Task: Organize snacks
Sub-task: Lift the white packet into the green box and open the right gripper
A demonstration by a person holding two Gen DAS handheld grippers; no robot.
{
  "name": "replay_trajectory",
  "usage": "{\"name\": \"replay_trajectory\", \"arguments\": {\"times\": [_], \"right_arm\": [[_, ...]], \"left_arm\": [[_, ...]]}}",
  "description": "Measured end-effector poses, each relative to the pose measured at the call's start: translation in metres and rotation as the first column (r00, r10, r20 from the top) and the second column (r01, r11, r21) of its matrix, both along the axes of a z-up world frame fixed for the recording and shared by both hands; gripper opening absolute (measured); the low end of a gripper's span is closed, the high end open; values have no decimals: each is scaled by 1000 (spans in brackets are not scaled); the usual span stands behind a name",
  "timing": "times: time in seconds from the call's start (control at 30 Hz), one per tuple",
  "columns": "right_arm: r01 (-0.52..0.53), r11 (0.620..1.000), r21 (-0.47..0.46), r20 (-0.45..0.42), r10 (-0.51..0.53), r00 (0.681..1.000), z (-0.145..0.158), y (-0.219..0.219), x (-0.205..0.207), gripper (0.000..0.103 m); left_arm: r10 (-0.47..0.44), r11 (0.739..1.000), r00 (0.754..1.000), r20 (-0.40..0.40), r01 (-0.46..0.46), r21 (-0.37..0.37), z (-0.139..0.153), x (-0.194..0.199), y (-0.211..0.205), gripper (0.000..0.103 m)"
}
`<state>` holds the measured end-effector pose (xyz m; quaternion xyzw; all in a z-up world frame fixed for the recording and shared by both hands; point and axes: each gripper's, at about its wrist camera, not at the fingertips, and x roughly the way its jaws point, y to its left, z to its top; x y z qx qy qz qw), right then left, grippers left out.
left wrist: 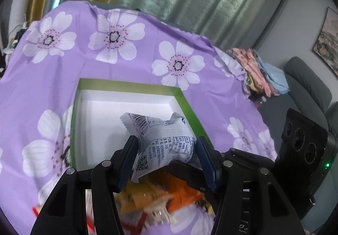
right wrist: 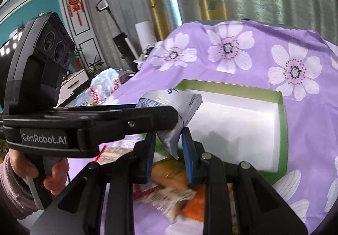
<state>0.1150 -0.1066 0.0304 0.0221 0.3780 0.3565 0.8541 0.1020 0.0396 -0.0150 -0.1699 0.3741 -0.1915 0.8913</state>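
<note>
My left gripper (left wrist: 166,154) is shut on a white snack packet (left wrist: 166,135) with black print and a barcode, held above the near edge of an open box (left wrist: 131,83) with a green rim and a white inside. In the right wrist view the left gripper (right wrist: 166,116) crosses from the left with the packet (right wrist: 179,103) in it. My right gripper (right wrist: 169,150) is open, its blue pads either side of the packet's lower corner without pinching it. The box (right wrist: 283,120) lies behind it. Several orange and yellow snack packets (right wrist: 175,194) lie on the cloth below.
A purple cloth with white flowers (left wrist: 126,57) covers the table. Folded pink and blue clothes (left wrist: 259,70) lie at its far right edge. A plastic bag (right wrist: 103,84) sits off the table's left side. Curtains hang behind.
</note>
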Motion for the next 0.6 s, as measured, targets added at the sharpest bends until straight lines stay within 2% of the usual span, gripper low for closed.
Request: {"name": "replay_trajectory", "arguments": {"times": [0.17, 0.2, 0.23, 0.27, 0.3, 0.6], "right_arm": [[20, 999, -50, -21, -21, 1000, -17, -1, 25, 31], [31, 997, -65, -25, -33, 999, -20, -2, 29, 40], [40, 996, -79, -33, -43, 999, -24, -2, 32, 53], [47, 995, -87, -36, -50, 998, -25, -3, 32, 57], [65, 993, -98, -30, -69, 997, -26, -6, 33, 63], [160, 986, -56, -31, -161, 986, -15, -50, 12, 67]], "left_arm": [[12, 1000, 999, -49, -12, 8, -15, 29, -8, 60], [16, 1000, 998, -62, -15, 14, -18, 32, -10, 63], [23, 999, 997, -72, -22, 27, -20, 34, -11, 73], [34, 999, 997, -75, -31, 42, -21, 35, -13, 85], [40, 998, 997, -70, -37, 50, -21, 34, -12, 87], [99, 991, 994, -38, -95, 91, -7, 2, 10, 89]]}}
